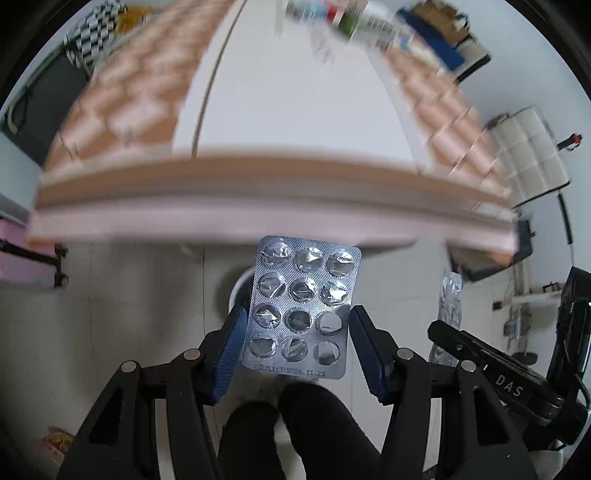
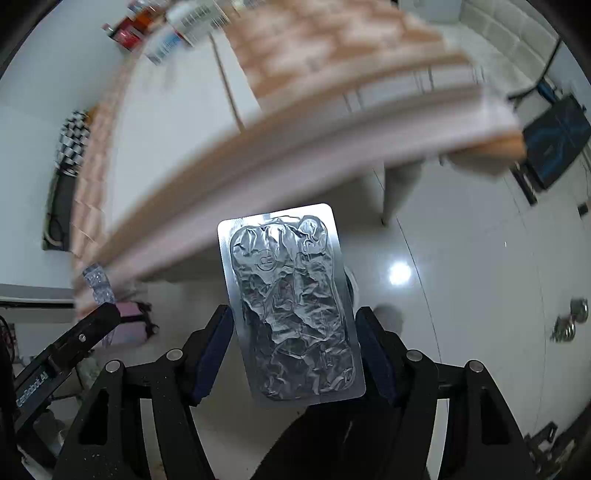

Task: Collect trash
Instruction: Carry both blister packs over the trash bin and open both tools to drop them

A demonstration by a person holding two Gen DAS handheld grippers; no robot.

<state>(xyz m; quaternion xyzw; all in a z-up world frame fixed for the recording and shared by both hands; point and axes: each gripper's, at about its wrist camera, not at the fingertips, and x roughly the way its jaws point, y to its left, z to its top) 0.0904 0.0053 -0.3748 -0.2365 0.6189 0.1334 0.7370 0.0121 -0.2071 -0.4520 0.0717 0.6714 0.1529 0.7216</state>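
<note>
1. The left claw [image 1: 297, 345] holds an empty silver blister pack [image 1: 301, 308] between its two blue-padded fingers [image 1: 231, 352]. The pack stands upright, its long edges against the pads. Twelve pill pockets show in three columns of four, each with burst, crumpled foil. A printed date runs along the bottom edge.

2. The right claw [image 2: 295, 354] is clamped on a second blister pack [image 2: 293, 306], also upright and tilted slightly left. Its face shows one large area of wrinkled foil inside a flat silver border. No separate pockets can be made out on this side.

3. Both packs are held in the air, off the table [image 1: 288, 122], over a pale tiled floor [image 2: 461, 277]. The table edge is blurred in both views. Its top is white in the middle with an orange-pink checked pattern at the sides.

4. At the far end of the table stands a blurred cluster of boxes and bottles [image 1: 332, 14]; what they contain cannot be told.

5. Behind the first pack, low on the floor, a white round rim [image 1: 236, 291] shows, partly hidden. Whether it is a bin, and what is in it, cannot be told.

6. In the left view, the right claw appears at the right edge with its pack seen edge-on. Dark trouser legs [image 1: 288, 428] fill the bottom centre.
</note>
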